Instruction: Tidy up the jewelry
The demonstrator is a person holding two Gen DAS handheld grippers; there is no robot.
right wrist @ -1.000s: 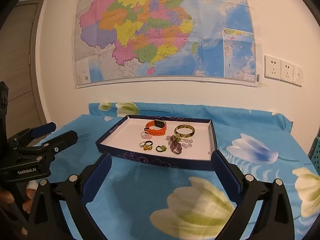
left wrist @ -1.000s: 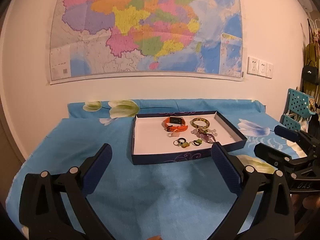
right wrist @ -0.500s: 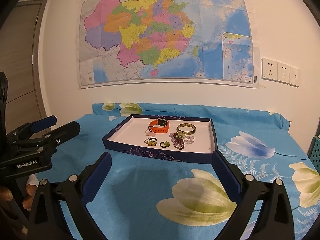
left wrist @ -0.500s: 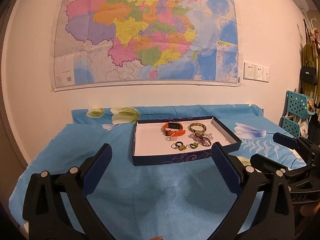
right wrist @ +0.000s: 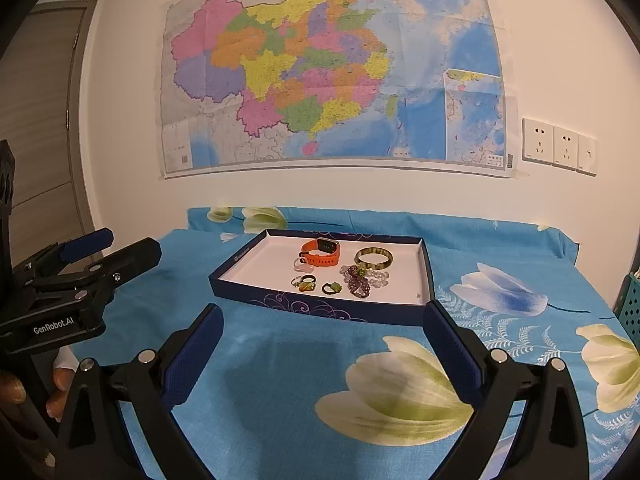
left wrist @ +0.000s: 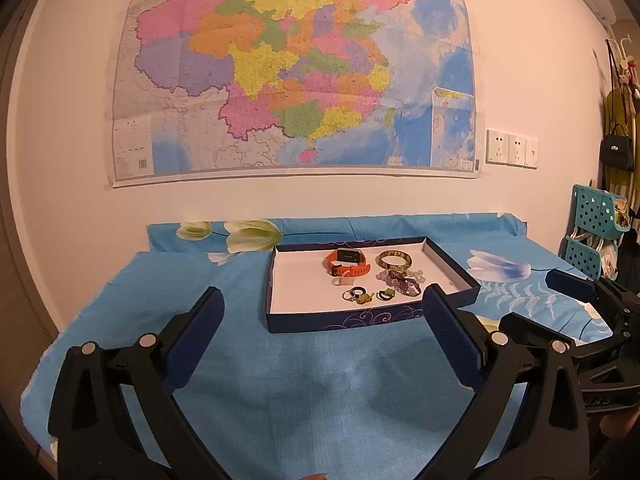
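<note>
A blue flowered cloth (left wrist: 304,384) covers the counter below a wall map (left wrist: 296,72). Nearest, the left gripper (left wrist: 320,320) and right gripper (right wrist: 320,328) both gape wide, holding nothing, over bare cloth with open room around. Straight ahead, well apart from both, lies the tray (left wrist: 288,316), its long side across. Inside, rings (left wrist: 360,295) sit closest, beads (left wrist: 402,282) to their right, then the orange watch (left wrist: 347,263) and bangle (left wrist: 395,259) farthest. I judge the right gripper slightly nearer.

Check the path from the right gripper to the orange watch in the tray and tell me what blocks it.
Nothing stands on the cloth between the open right gripper and the tray. Only the tray's low near wall has to be cleared. Inside, the rings lie in front of the orange watch, so come down from above.
</note>
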